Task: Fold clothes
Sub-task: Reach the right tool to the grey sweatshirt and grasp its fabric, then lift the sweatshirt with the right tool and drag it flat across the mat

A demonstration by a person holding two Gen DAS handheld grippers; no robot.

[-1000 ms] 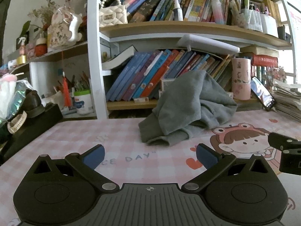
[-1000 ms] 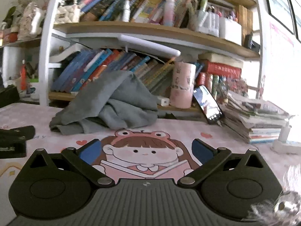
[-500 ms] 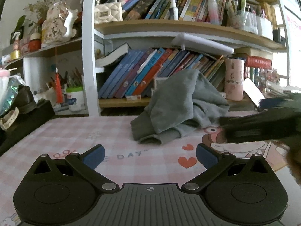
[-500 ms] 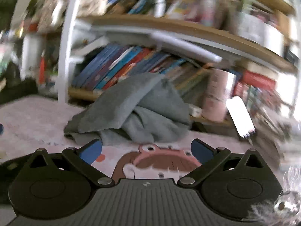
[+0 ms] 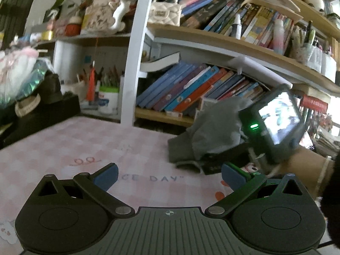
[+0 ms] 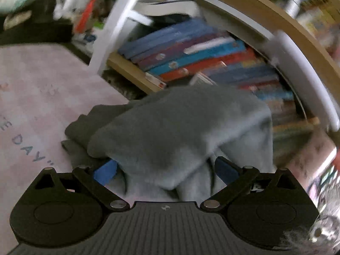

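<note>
A big shelf point(image 5: 212, 40) full of leaning books point(image 5: 191, 91) stood at the back of the table. A white cup of pens point(image 5: 108, 99) sat on the left, and a cream purse point(image 5: 164, 13) sat higher up. The pink checked mat point(image 5: 85, 144) covered the table and had letters printed on it.

The gray clothes point(image 5: 212, 133) lay in a lumpy heap at the back of the mat, right against the low book shelf. In the right wrist view the heap point(image 6: 176, 131) looked soft and thick, with folds falling over each other and a darker part poking out on the left.

The right claw point(image 6: 164, 171) was wide open, and the front of the heap sat between its blue fingers point(image 6: 106, 172). From the left view, that tool's little lit screen point(image 5: 278, 116) and the person's arm point(image 5: 306, 165) hid the right side of the heap.

The left claw point(image 5: 169, 175) was wide open too, holding nothing, over the bare mat and well apart from the heap.
</note>
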